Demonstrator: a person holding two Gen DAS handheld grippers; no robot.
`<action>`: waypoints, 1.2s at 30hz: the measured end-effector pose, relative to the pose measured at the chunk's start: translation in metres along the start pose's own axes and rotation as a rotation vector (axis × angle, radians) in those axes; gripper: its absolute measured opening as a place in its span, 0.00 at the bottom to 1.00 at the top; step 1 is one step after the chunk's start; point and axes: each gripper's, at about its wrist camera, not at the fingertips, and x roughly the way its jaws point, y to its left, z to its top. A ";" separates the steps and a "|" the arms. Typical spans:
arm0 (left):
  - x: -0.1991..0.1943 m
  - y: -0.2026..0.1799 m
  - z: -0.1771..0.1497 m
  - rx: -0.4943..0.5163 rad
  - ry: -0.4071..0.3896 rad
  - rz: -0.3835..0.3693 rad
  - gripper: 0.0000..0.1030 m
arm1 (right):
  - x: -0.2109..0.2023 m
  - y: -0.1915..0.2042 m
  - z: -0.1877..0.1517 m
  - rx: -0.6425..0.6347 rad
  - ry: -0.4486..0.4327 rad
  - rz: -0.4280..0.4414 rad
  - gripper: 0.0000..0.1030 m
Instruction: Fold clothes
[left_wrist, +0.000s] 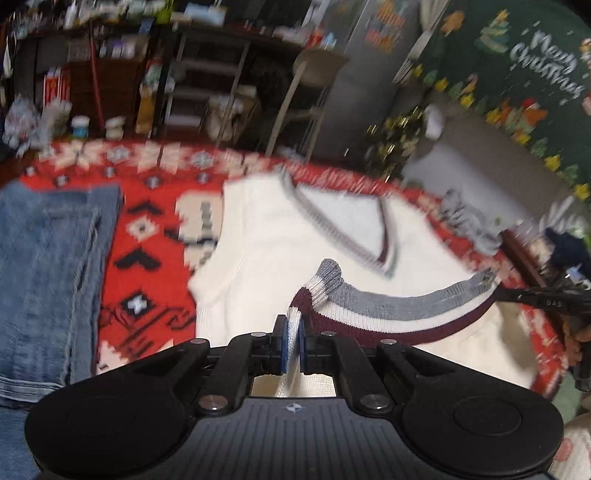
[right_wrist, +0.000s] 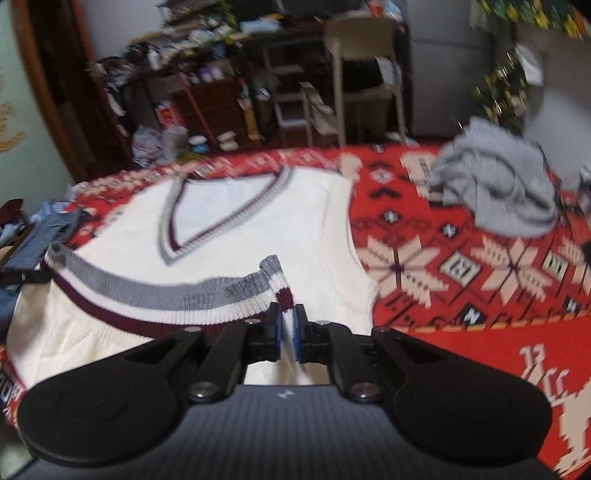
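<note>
Knitwear like this cream vest (left_wrist: 295, 236) is soft, light and stretchy, so it will sag and drape between any two held points rather than keep its shape. It lies flat, V-neck toward the far edge of the red patterned tablecloth (right_wrist: 480, 332), between the folded jeans (left_wrist: 48, 266) by the left edge and a crumpled grey garment (right_wrist: 498, 184) near the far right corner. The left gripper (left_wrist: 294, 332) and right gripper (right_wrist: 286, 325) each have their jaws pinched narrow on a bottom corner of the striped hem (right_wrist: 155, 299), which is lifted and stretched between them. The ribbed hem looks the firmest place to hold; an even pull should keep the fold line straight.
</note>
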 end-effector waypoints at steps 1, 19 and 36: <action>0.006 0.003 -0.001 -0.015 0.020 0.010 0.06 | 0.007 0.000 -0.003 0.005 0.013 -0.016 0.06; -0.080 0.015 -0.035 -0.204 -0.011 0.073 0.47 | -0.080 0.003 -0.024 0.206 0.031 -0.060 0.62; -0.082 0.032 -0.107 -0.483 -0.035 -0.019 0.52 | -0.109 -0.033 -0.098 0.542 0.032 -0.081 0.61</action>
